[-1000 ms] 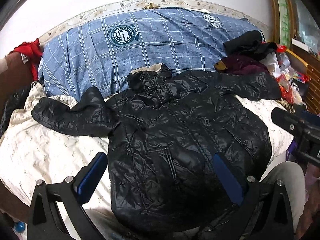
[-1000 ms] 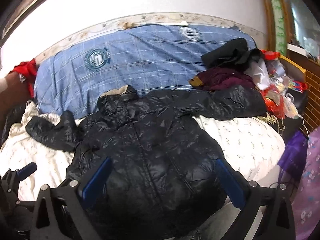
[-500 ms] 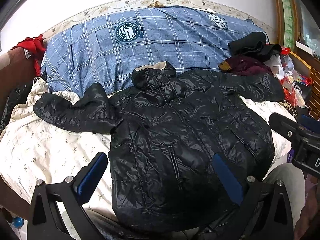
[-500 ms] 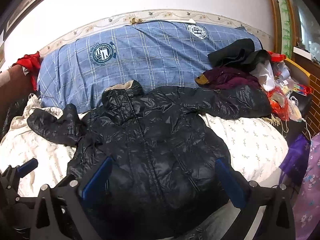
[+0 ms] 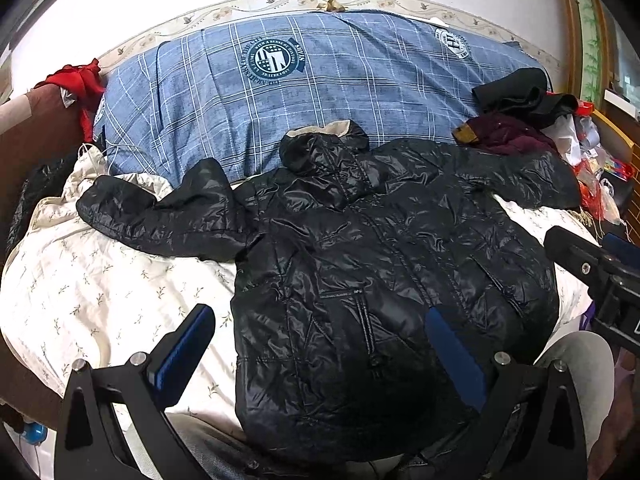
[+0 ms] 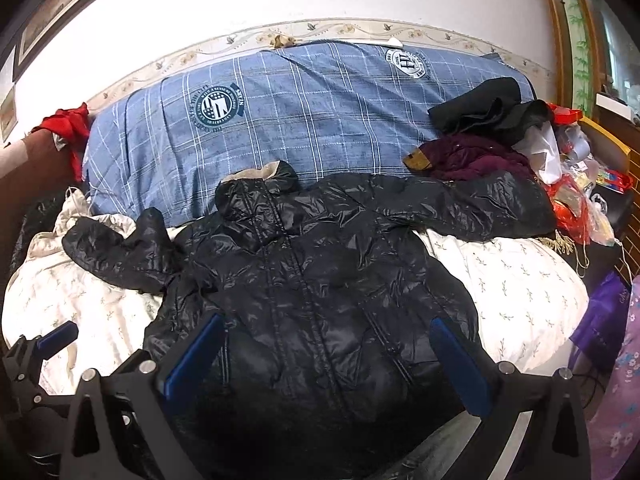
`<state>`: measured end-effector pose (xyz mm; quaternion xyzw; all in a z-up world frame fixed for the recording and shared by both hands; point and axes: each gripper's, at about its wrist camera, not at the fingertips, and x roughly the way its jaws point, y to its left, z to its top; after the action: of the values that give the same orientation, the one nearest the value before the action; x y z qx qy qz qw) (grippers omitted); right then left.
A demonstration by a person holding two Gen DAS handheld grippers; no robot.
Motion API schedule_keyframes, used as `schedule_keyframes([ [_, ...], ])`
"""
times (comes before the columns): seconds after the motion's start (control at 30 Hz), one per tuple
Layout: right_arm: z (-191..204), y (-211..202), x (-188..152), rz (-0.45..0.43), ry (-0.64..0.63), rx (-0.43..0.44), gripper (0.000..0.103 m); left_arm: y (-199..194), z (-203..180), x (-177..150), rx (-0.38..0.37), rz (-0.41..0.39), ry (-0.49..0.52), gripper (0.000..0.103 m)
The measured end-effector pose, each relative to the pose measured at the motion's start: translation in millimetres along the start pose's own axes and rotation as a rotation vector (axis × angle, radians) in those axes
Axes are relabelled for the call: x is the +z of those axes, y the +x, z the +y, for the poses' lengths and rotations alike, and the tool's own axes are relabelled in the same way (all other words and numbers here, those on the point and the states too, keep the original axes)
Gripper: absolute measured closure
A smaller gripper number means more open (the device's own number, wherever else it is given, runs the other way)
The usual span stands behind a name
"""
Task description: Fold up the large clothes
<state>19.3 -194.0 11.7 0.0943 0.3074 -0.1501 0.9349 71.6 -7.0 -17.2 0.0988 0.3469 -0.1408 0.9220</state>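
On the bed (image 5: 100, 300), black jacket (image 5: 380, 260) lies spread.

The bed (image 5: 100, 292), covered by a cream sheet with small sprig prints, carries a shiny black puffer jacket (image 5: 380, 264) spread front-up at its centre, hood toward 12 o'clock and sleeves reaching out to 9 and 3 o'clock. Along the far edge at 12 o'clock lies a blue plaid quilt (image 5: 320, 92) with round crests, the jacket's hood resting against it. At 2 o'clock a heap of dark clothes (image 6: 476, 136), black over maroon, sits on the quilt's end, touching the jacket's sleeve.
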Motion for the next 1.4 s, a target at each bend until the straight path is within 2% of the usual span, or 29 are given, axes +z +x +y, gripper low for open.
schedule_keyframes([
  [0.2, -4, 8, 4, 0.000, 0.015, 0.015, 0.000, 7, 1, 4, 0.009, 0.011, 0.006, 0.000],
  [0.67, 18, 38, 26, 0.015, -0.066, 0.056, 0.000, 28, 20, 27, 0.062, 0.007, -0.032, 0.000],
  [1.13, 20, 32, 33, -0.007, -0.086, 0.052, 0.000, 23, 19, 29, 0.059, 0.003, -0.036, 0.000],
  [1.3, 28, 26, 40, -0.026, -0.101, 0.064, 0.000, 28, 41, 36, 0.030, 0.018, -0.092, 0.000],
  [1.37, 34, 25, 47, -0.044, -0.110, 0.096, 0.000, 37, 65, 41, 0.022, 0.034, -0.146, 0.000],
  [1.4, 39, 26, 53, -0.059, -0.114, 0.139, 0.000, 43, 78, 43, 0.026, 0.044, -0.176, 0.000],
])
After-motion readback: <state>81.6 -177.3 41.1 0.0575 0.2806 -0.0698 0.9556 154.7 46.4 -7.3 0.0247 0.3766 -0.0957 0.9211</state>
